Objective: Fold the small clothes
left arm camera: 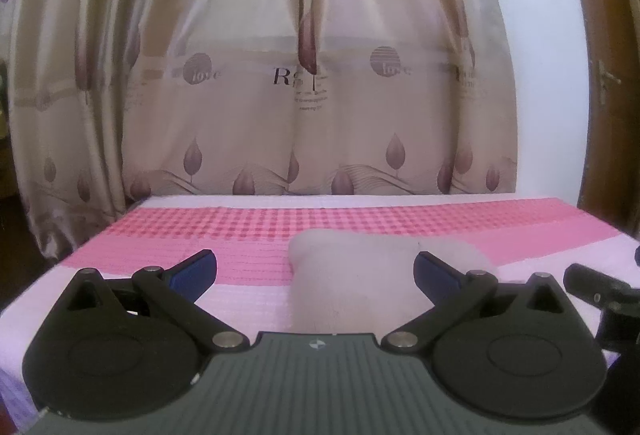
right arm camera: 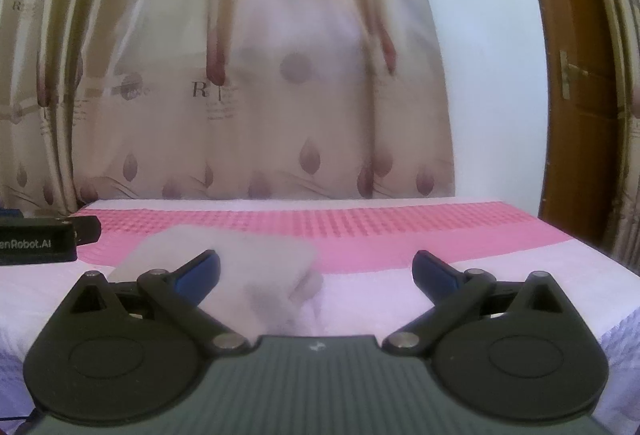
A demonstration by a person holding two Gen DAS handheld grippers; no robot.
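A small pale beige garment (left arm camera: 352, 275) lies on the pink and white cloth-covered table (left arm camera: 240, 247). In the left wrist view it sits between the wide-open blue fingertips, toward the right one. My left gripper (left arm camera: 316, 273) is open and empty above the table's near part. In the right wrist view the same garment (right arm camera: 248, 275) lies ahead and left, partly behind the left fingertip (right arm camera: 200, 275). My right gripper (right arm camera: 316, 273) is open and empty. The left gripper's body (right arm camera: 36, 241) shows at that view's left edge.
A beige curtain (left arm camera: 300, 83) with purple leaf prints hangs just behind the table's far edge. A white wall and a brown wooden door (right arm camera: 576, 83) stand to the right. The right gripper's black body (left arm camera: 604, 295) shows at the left wrist view's right edge.
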